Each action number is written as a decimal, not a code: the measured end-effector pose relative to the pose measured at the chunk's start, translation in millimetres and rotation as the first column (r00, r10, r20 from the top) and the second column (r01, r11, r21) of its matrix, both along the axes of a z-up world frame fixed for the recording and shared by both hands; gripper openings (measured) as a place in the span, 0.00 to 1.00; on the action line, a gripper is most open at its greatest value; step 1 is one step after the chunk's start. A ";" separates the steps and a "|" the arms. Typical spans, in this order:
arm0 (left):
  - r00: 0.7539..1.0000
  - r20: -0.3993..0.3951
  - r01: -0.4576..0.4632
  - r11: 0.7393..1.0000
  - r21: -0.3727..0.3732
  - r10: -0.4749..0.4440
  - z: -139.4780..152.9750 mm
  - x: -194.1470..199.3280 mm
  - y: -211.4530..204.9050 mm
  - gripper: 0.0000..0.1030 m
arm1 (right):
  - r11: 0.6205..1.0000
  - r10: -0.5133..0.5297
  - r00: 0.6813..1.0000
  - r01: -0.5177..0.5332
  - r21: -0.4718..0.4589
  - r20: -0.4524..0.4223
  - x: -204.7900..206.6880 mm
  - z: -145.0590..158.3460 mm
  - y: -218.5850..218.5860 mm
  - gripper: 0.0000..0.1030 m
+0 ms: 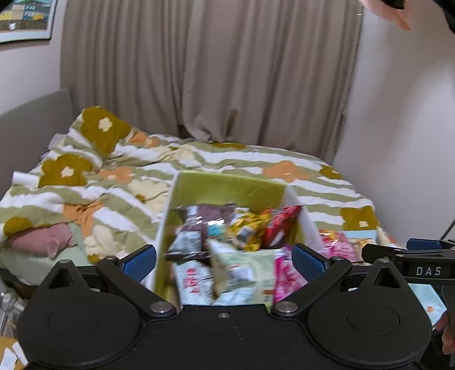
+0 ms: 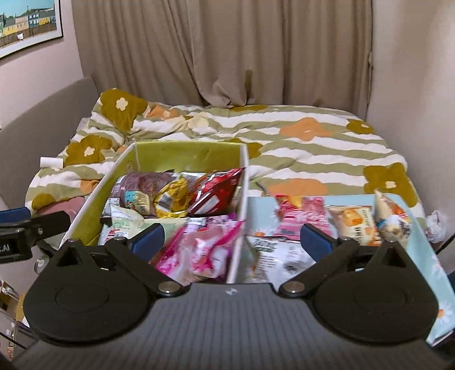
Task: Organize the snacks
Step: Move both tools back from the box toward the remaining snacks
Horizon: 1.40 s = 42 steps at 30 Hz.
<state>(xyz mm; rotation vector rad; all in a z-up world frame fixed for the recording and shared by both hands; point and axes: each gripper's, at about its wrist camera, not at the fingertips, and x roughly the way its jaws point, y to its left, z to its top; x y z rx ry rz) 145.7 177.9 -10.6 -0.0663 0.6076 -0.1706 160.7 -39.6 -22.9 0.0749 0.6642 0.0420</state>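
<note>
With both tongs, left tongs (image 1: 224, 259) and right tongs (image 2: 231, 237), wide open and empty over snacks (image 2: 199, 247) in green box (image 2: 182, 155) on bed (image 2: 312, 148): risk snagging the divider wall, tipping box.

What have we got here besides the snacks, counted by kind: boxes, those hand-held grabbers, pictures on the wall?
Boxes: 2, the green-lined box and the light blue box
Grabbers: 2, the left gripper and the right gripper
Wall pictures: 1, the framed picture
Total: 5
</note>
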 end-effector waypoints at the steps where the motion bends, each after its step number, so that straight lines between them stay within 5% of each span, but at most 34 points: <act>1: 1.000 0.006 0.009 1.000 0.004 -0.009 2.3 0.0 -4.7 1.00 | 1.000 -0.008 1.000 0.008 0.004 0.004 -3.1 2.5 -5.9 1.00; 12: 0.996 0.045 0.072 0.997 0.024 -0.073 18.0 5.7 -92.2 1.00 | 0.997 -0.070 0.997 0.070 0.016 0.041 -8.1 12.3 -94.5 1.00; 21: 0.996 0.019 0.083 0.996 0.019 -0.083 9.9 33.2 -192.5 1.00 | 0.996 -0.091 0.996 0.091 0.004 0.001 27.4 -0.3 -197.4 1.00; 34: 0.990 -0.107 0.094 0.993 0.069 -0.086 -51.1 97.4 -335.9 1.00 | 0.992 -0.018 0.990 0.035 0.121 -0.139 103.0 -51.1 -327.6 1.00; 42: 0.962 -0.258 0.120 0.986 0.112 -0.087 -111.4 146.3 -376.7 0.92 | 0.967 0.002 0.968 0.062 0.248 -0.250 144.7 -96.2 -364.4 1.00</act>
